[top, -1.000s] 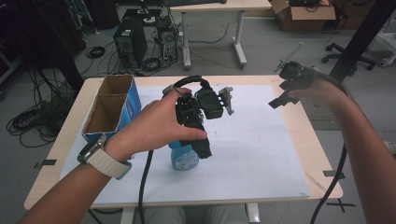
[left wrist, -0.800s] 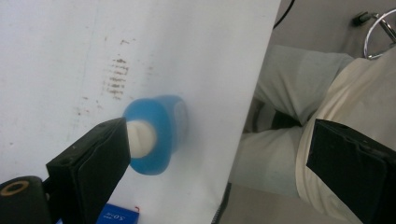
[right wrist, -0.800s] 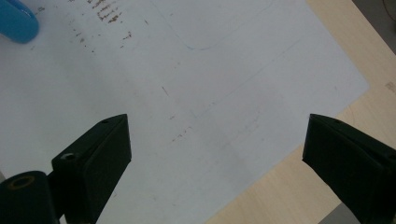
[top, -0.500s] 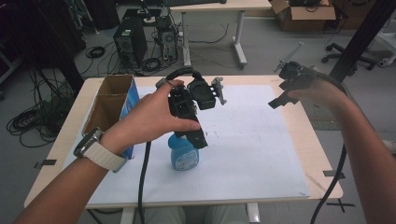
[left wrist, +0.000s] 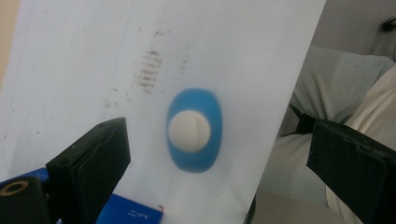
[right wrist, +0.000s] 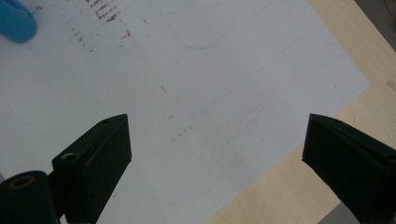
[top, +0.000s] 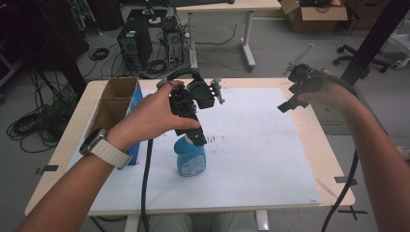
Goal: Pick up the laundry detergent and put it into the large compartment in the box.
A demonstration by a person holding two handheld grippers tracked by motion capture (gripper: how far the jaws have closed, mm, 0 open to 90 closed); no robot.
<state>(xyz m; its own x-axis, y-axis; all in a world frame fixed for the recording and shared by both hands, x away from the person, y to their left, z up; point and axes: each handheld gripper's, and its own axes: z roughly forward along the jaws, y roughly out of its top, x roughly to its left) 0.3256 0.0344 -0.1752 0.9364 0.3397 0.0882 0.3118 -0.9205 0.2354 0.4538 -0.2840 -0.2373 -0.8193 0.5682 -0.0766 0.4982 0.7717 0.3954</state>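
Two pairs of tongs stand spread: the left gripper (top: 200, 137), risen and drawn back within the last second, hangs directly above the upright blue spray bottle (top: 191, 157), seemingly released, while the right gripper (top: 290, 104) waits well apart.

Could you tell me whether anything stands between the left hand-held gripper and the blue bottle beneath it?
Nothing visible does. The left hand-held gripper hangs open right above the blue bottle, whose white cap faces up between the jaws over bare white paper.
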